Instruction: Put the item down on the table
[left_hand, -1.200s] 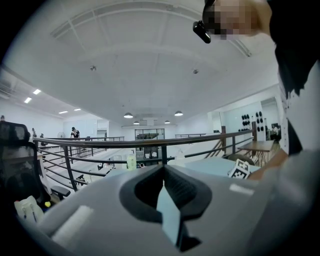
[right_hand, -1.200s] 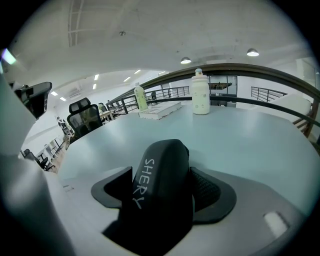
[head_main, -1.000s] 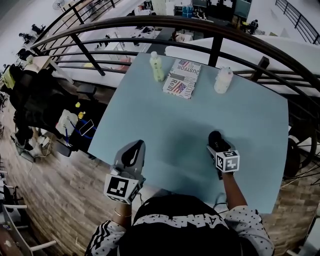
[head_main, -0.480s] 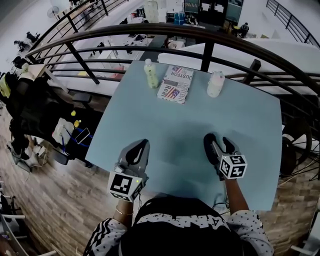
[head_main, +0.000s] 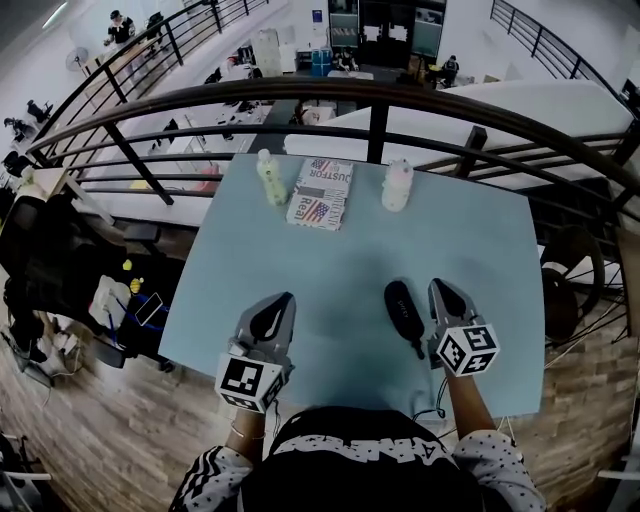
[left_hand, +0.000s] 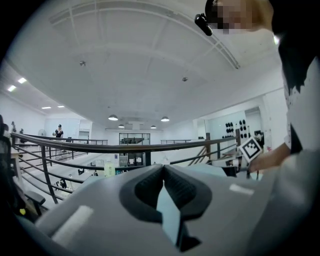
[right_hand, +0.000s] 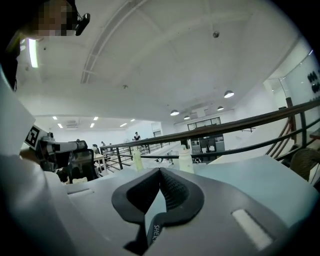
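The item, a black oblong thing (head_main: 403, 309) with a thin tail end, lies flat on the light blue table (head_main: 330, 260) near its front edge. Just to its right my right gripper (head_main: 438, 286) rests beside it, apart from it. In the right gripper view the jaws (right_hand: 160, 171) are shut tip to tip with nothing between them. My left gripper (head_main: 281, 299) rests over the table's front left part. Its jaws (left_hand: 163, 167) are also shut and hold nothing.
At the table's far edge stand a pale green bottle (head_main: 269, 178) and a white bottle (head_main: 397, 186), with a flag-printed packet (head_main: 320, 193) lying between them. A dark metal railing (head_main: 380, 95) curves behind the table. Wooden floor shows to the left.
The right gripper opened around the black item, left it on the table, drew off to the right and shut. The left gripper has hardly moved.
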